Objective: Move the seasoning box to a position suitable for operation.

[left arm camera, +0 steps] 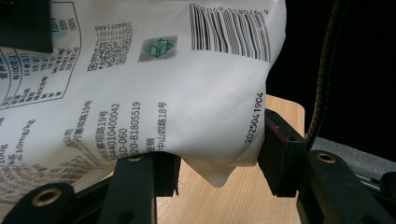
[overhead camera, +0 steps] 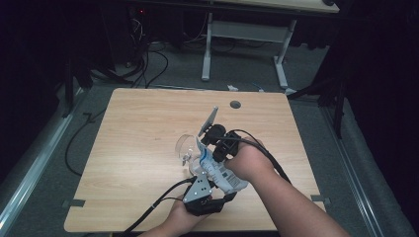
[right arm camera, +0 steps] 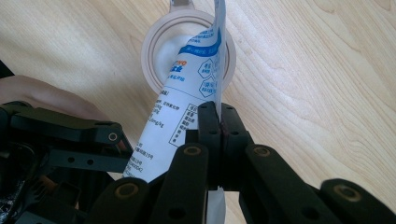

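bag point(overhead camera: 217, 170) mid-frame: soft, floppy, best held by its edges | left hand-held gripper point(left arm camera: 219, 163) pinches bottom | right hand-held gripper point(right arm camera: 218, 122) pinches side | tips toward cup point(right arm camera: 156, 44)

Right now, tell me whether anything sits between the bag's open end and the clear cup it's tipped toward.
Nothing visible blocks it. The white bag is held by both grippers, left gripper low on it, right gripper pinching its edge, and its top end already hangs over the clear cup mouth, on the wooden table.

Glossy white plastic pouch point(left arm camera: 154, 88), clear plastic cup point(right arm camera: 188, 51), matt pale wood-grain table point(overhead camera: 138, 128).
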`<action>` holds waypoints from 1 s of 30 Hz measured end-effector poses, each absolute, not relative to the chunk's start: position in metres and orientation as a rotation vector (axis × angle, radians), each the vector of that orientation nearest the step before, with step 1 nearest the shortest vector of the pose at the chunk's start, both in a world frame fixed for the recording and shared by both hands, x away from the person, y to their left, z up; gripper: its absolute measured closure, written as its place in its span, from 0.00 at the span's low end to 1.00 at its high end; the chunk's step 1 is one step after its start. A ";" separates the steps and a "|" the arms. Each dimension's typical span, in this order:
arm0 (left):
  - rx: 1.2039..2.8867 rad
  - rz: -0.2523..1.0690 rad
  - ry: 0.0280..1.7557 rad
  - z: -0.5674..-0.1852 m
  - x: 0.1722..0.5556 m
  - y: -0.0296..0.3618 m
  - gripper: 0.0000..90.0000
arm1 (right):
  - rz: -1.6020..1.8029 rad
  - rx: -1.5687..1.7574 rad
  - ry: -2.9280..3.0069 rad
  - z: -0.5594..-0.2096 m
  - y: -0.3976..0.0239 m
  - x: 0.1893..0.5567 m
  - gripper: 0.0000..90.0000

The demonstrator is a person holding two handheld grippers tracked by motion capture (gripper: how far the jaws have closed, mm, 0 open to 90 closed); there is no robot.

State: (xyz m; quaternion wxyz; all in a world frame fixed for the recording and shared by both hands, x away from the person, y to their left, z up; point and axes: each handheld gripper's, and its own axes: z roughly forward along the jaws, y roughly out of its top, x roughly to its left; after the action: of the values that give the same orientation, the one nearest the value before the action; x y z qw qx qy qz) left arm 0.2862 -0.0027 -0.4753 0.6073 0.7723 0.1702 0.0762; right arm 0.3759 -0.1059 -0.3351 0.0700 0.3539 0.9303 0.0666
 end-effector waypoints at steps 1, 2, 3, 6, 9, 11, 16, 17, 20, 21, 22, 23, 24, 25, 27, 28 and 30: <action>1.785 0.176 0.393 -0.475 0.286 -0.003 0.61 | 0.200 1.064 2.799 -0.335 -0.106 0.376 1.00; 1.785 0.174 0.393 -0.475 0.286 -0.003 0.61 | 0.200 1.063 2.800 -0.335 -0.106 0.376 1.00; 1.784 0.174 0.393 -0.475 0.286 -0.003 0.61 | 0.198 1.071 2.799 -0.335 -0.106 0.376 1.00; 1.784 0.175 0.394 -0.475 0.286 -0.002 0.61 | 0.200 1.058 2.801 -0.335 -0.106 0.376 1.00; 1.783 0.176 0.393 -0.475 0.286 -0.002 0.61 | 0.204 1.055 2.801 -0.335 -0.106 0.376 1.00; 1.783 0.178 0.393 -0.475 0.286 -0.002 0.61 | 0.204 1.059 2.800 -0.335 -0.105 0.376 1.00; 1.783 0.180 0.392 -0.474 0.285 -0.002 0.61 | 0.212 1.050 2.807 -0.334 -0.105 0.376 1.00; 1.783 0.182 0.392 -0.474 0.285 -0.001 0.61 | 0.212 1.053 2.806 -0.334 -0.105 0.375 1.00; 1.780 0.181 0.391 -0.474 0.285 -0.001 0.61 | 0.215 1.059 2.803 -0.333 -0.105 0.375 1.00; 1.779 0.181 0.390 -0.474 0.285 -0.001 0.61 | 0.212 1.054 2.804 -0.333 -0.105 0.375 1.00; 1.778 0.182 0.390 -0.473 0.285 -0.001 0.61 | 0.212 1.051 2.803 -0.332 -0.105 0.375 1.00; 1.778 0.183 0.391 -0.473 0.285 -0.001 0.61 | 0.215 1.050 2.804 -0.332 -0.105 0.375 1.00; 1.777 0.183 0.391 -0.473 0.285 -0.001 0.61 | 0.214 1.051 2.804 -0.332 -0.105 0.375 1.00; 1.777 0.184 0.391 -0.473 0.285 -0.001 0.61 | 0.213 1.048 2.804 -0.332 -0.105 0.375 1.00; 1.777 0.186 0.390 -0.473 0.285 -0.001 0.61 | 0.212 1.049 2.803 -0.332 -0.105 0.374 1.00; 1.777 0.186 0.389 -0.473 0.285 -0.001 0.61 | 0.213 1.049 2.804 -0.332 -0.105 0.374 1.00; 1.777 0.184 0.387 -0.473 0.284 -0.001 0.61 | 0.212 1.044 2.807 -0.332 -0.105 0.374 1.00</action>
State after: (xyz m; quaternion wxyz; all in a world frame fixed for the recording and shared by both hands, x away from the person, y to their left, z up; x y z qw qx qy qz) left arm 0.2844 -0.0010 -0.4732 0.6104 0.7700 0.1678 0.0798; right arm 0.3744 -0.1049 -0.3319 0.0696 0.3469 0.9326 0.0706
